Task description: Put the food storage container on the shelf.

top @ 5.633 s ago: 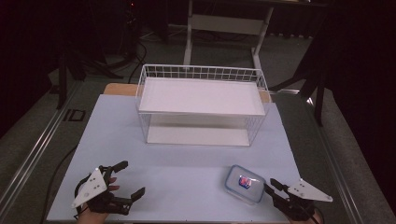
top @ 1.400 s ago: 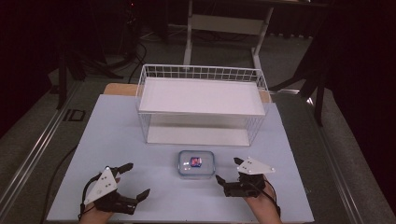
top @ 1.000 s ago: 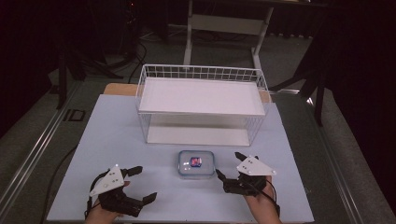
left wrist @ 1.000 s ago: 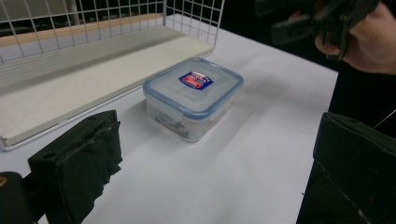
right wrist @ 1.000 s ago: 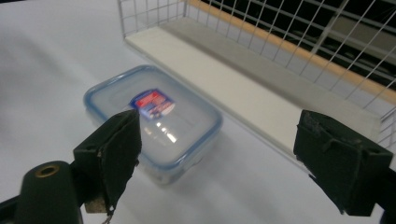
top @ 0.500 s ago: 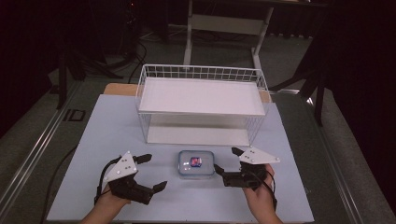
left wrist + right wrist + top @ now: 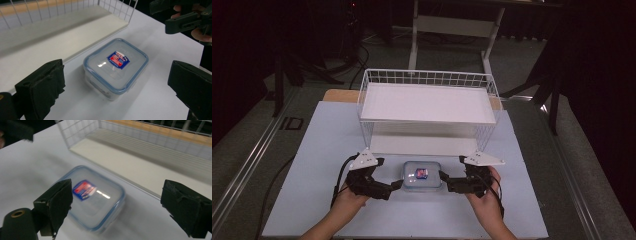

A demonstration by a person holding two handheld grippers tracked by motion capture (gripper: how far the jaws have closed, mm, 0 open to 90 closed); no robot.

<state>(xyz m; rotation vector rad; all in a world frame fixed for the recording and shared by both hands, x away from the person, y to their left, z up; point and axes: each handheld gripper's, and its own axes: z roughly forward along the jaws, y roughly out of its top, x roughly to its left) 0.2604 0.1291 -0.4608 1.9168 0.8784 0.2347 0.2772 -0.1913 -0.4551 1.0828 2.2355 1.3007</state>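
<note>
White tabletop (image 7: 312, 150) fills the near part of the scene, with dark floor and a stand behind it. Nearest, two hands come in from the bottom edge, each holding a gripper. On the left, the left gripper (image 7: 393, 186) points right at a small clear plastic box (image 7: 422, 176), its jaws spread wide with nothing between them; in its own view the box (image 7: 116, 67) lies just ahead of the gap. On the right, the right gripper (image 7: 445, 181) points left at the same box, its jaws having just been opening, now wide and empty. Between the two grippers the box rests on the table, blue-rimmed lid on, a red and blue label on top. Just beyond it stands a white wire shelf rack (image 7: 427, 102)
</note>
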